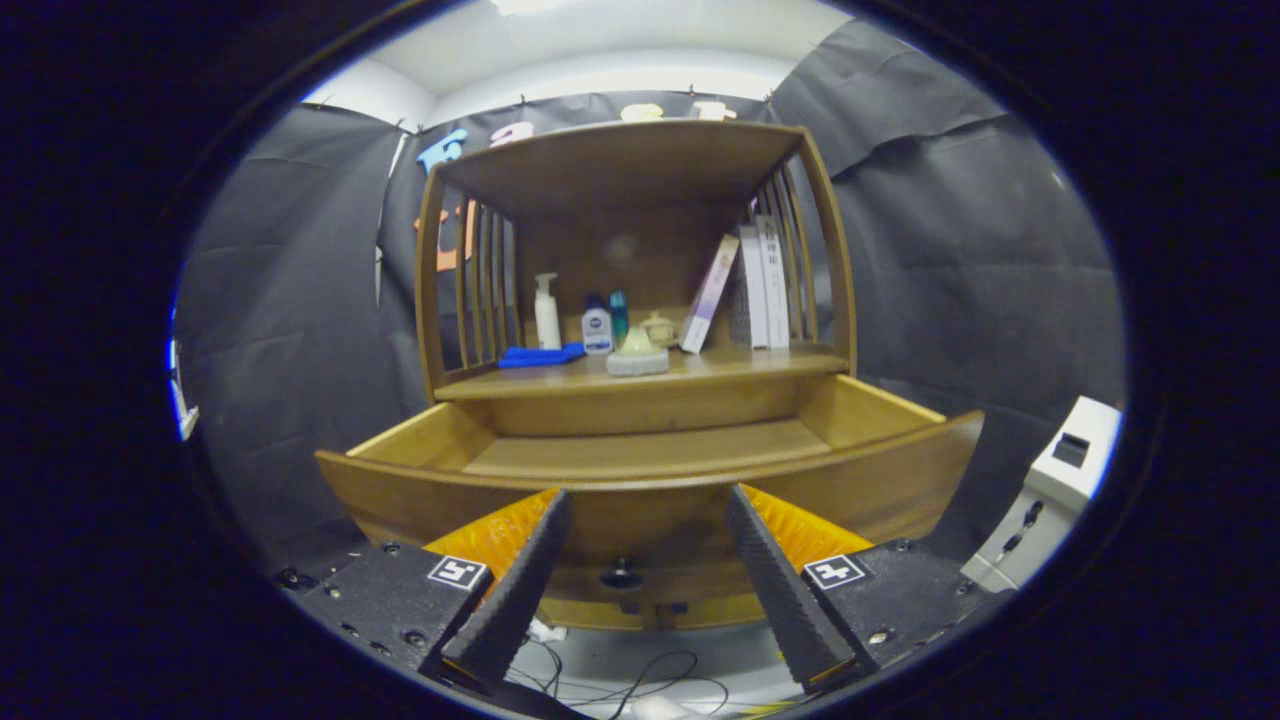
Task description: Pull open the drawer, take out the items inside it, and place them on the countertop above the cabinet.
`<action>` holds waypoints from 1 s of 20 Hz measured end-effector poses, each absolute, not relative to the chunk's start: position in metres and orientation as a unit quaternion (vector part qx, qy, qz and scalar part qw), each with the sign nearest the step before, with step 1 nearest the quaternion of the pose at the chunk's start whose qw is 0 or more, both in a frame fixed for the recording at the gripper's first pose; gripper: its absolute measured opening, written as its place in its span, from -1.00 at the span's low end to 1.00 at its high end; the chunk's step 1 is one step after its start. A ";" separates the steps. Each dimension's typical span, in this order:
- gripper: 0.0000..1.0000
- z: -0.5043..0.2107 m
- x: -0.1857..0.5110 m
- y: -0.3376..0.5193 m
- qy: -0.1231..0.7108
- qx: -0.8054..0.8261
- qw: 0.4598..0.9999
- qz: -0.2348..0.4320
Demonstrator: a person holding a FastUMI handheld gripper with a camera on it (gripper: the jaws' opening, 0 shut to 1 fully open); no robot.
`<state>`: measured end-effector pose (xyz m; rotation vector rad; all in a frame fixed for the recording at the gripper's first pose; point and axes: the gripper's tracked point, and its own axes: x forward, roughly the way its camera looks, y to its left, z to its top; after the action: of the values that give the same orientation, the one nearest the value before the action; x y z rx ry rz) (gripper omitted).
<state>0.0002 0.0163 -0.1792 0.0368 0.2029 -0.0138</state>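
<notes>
a: where's your claw sitting right now?

b: your claw is spread wide with nothing between its fingers. the two fingertips point up at the front panel of the drawer, one to each side of the middle. whether they touch the wood or stop just short of it, i cannot tell.

a: and the drawer itself?

b: it's pulled well out toward you, just ahead of the fingers. you're looking down over its front edge onto a bare wooden bottom. below the fingertips, between the two fingers, you can see the dark round knob on the cabinet front.

a: what about the things from the task?

b: beyond the drawer, straight ahead of your claw, is the table above the cabinet. on it, from your left: a blue cloth lying flat, a white pump bottle upright behind it, a small white bottle with a blue cap, and a teal bottle just beside that. nearest the table's front edge is a pale domed item on a round base, with a small cream jar behind it.

a: anything to the right?

b: a slim box leans against upright books by the slatted side. low beneath your fingers, loose cables lie on the floor.
</notes>
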 end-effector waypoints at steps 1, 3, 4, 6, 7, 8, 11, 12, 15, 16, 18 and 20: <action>1.00 -0.187 0.000 0.018 0.107 0.020 0.994 -0.006; 1.00 -0.199 0.003 0.017 0.113 0.010 0.993 -0.012; 1.00 -0.203 0.004 0.015 0.116 0.003 0.993 -0.017; 1.00 -0.208 0.009 0.013 0.119 -0.001 0.993 -0.024; 1.00 -0.208 0.009 0.013 0.116 0.003 0.993 -0.026; 1.00 -0.206 0.009 0.014 0.113 0.003 0.993 -0.026; 1.00 -0.206 0.009 0.015 0.112 0.005 0.993 -0.027; 1.00 -0.206 0.009 0.016 0.113 0.004 0.993 -0.028; 0.99 -0.203 0.014 0.017 0.112 0.003 0.993 -0.026; 0.98 -0.202 0.015 0.018 0.112 0.007 0.993 -0.025; 0.98 -0.201 0.021 0.020 0.112 0.011 0.993 -0.023; 0.98 -0.199 0.030 0.020 0.109 0.000 0.994 -0.027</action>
<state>0.0302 0.0196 -0.1992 -0.0003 0.2180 -0.0535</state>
